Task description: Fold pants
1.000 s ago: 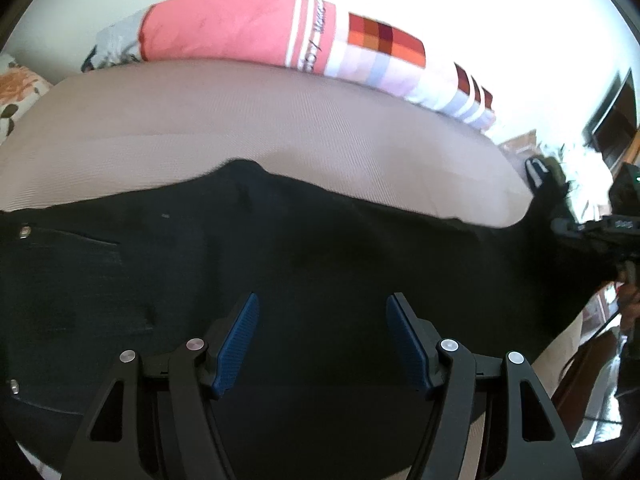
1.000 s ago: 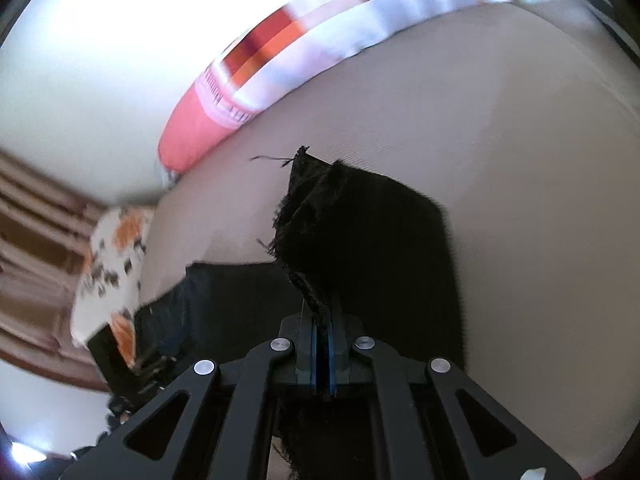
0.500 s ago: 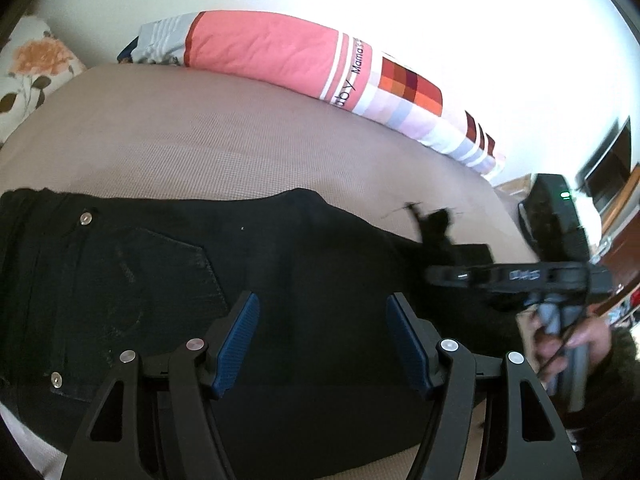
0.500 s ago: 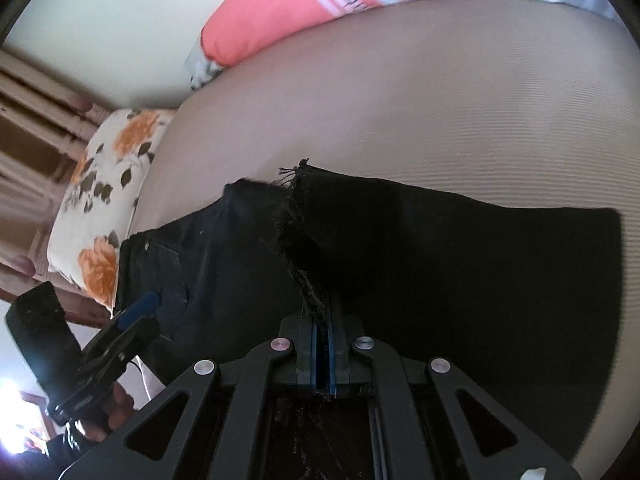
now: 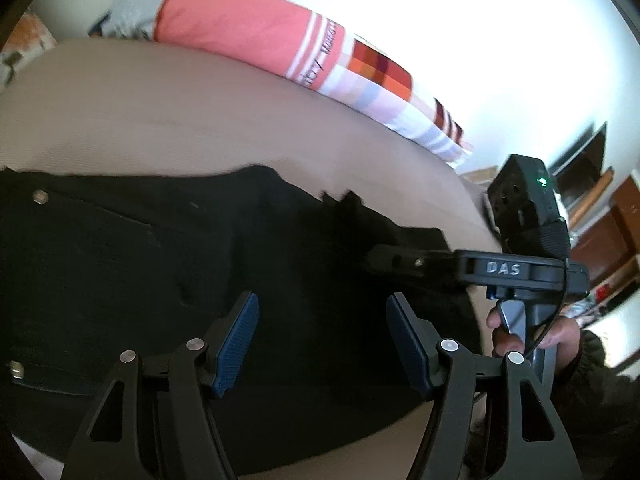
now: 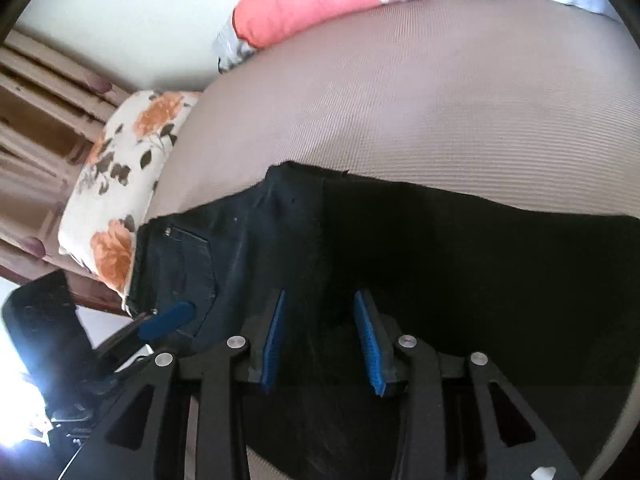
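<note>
Left wrist view — "DAS" on right gripper [image 5: 374, 258]

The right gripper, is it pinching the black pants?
No, the right gripper has just been opening; its blue pads stand apart above the black pants.

We note black pants [image 6: 460, 264] on a beige ribbed bedcover [image 6: 440, 100]. We see a coral-pink bolster [image 5: 240, 32] with white stripes and an orange-red check, a white pillow [image 6: 120, 184] with orange flowers, and blue gripper pads [image 5: 236, 344].
</note>
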